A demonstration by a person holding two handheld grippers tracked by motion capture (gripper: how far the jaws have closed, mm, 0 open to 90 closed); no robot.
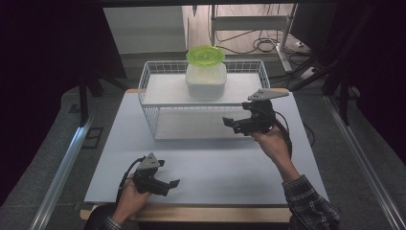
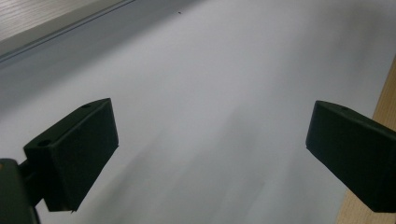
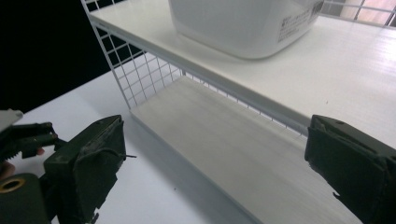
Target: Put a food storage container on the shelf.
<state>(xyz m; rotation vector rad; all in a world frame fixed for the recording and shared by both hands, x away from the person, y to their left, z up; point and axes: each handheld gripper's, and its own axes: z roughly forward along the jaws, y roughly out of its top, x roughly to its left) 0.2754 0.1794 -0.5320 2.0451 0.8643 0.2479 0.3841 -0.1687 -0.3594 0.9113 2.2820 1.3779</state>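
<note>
Lab-like recording space, pale worktop [image 1: 206,163] as a staged bench, dark curtains to either side of the worktop, metal rails [image 1: 60,167] on the floor beside it, loose cables [image 1: 261,45] and a metal frame [image 1: 249,21] beyond its far edge

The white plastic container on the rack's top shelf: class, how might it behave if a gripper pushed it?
The white container looks like thin plastic, so probably light and apt to slide on the smooth shelf. The green lid sits loosely on top and may slip off.
</note>
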